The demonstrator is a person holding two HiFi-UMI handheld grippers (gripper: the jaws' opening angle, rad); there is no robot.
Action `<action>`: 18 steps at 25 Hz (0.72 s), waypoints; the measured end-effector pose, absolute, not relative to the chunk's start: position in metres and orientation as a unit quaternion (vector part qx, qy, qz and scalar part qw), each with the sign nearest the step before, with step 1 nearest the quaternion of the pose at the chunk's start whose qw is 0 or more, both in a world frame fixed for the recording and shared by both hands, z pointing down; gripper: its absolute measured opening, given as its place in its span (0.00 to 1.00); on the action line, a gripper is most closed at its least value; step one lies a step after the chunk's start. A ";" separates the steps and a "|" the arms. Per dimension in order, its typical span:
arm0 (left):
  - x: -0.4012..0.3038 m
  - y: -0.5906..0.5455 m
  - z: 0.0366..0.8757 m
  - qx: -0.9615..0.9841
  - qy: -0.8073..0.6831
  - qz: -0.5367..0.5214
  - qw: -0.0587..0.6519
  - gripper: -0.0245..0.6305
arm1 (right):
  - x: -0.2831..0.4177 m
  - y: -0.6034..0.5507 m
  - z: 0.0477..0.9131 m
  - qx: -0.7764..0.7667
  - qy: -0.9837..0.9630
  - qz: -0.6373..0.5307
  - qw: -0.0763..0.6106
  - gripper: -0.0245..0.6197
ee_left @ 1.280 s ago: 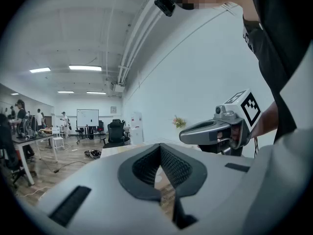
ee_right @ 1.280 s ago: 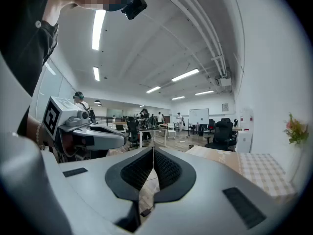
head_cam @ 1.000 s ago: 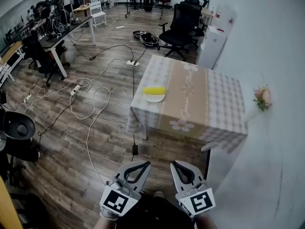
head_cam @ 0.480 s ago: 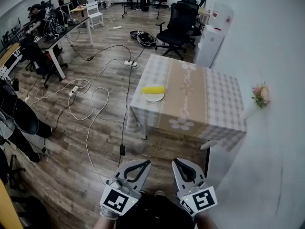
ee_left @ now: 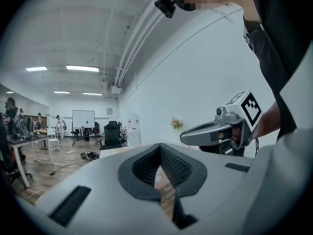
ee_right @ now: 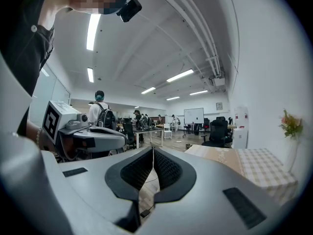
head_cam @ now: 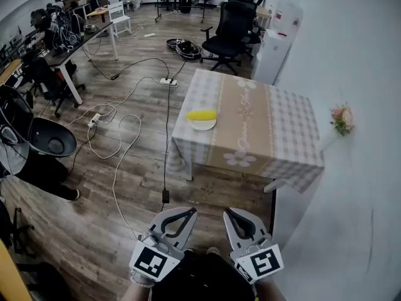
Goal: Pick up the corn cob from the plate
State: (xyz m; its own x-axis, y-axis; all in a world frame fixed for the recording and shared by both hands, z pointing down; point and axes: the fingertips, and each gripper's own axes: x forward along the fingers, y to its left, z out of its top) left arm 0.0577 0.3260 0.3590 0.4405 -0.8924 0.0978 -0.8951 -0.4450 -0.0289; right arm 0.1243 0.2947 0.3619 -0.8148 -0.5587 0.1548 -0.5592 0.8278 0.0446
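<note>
A yellow corn cob [head_cam: 202, 115] lies on a white plate [head_cam: 202, 125] near the left edge of a table with a checked cloth [head_cam: 285, 137], far ahead of both grippers. My left gripper [head_cam: 183, 212] and right gripper [head_cam: 234, 214] are held side by side at the bottom of the head view, over the wooden floor, pointing toward the table. Both are shut with nothing between the jaws. The left gripper view shows its tips [ee_left: 159, 146] meeting, with the right gripper [ee_left: 217, 130] alongside. In the right gripper view the jaws [ee_right: 153, 149] are likewise closed.
Cables and a power strip [head_cam: 168, 81] trail over the floor left of the table. A black office chair [head_cam: 229, 30] and a white cabinet [head_cam: 274, 46] stand beyond it. A white wall with pink flowers [head_cam: 341, 119] runs along the right. Desks and people are at far left.
Both grippers have stayed in place. At the left edge a dark round chair and a person have shifted into view; the table sits slightly higher in the picture.
</note>
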 end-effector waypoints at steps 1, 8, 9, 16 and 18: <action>0.057 0.328 0.359 0.850 -0.524 0.050 0.014 0.06 | 0.124 0.296 0.362 0.296 -0.952 0.002 0.081 0.10; 0.043 0.344 0.362 0.854 -0.519 0.046 0.008 0.06 | 0.109 0.309 0.365 0.305 -0.949 0.001 0.078 0.10; 0.040 0.345 0.364 0.853 -0.520 0.046 0.008 0.06 | 0.107 0.312 0.366 0.305 -0.949 0.001 0.077 0.10; 0.035 0.350 0.368 0.856 -0.516 0.046 0.009 0.06 | 0.099 0.321 0.371 0.304 -0.949 0.003 0.080 0.10; 0.034 0.349 0.367 0.856 -0.514 0.045 0.010 0.06 | 0.099 0.319 0.369 0.307 -0.948 0.002 0.079 0.10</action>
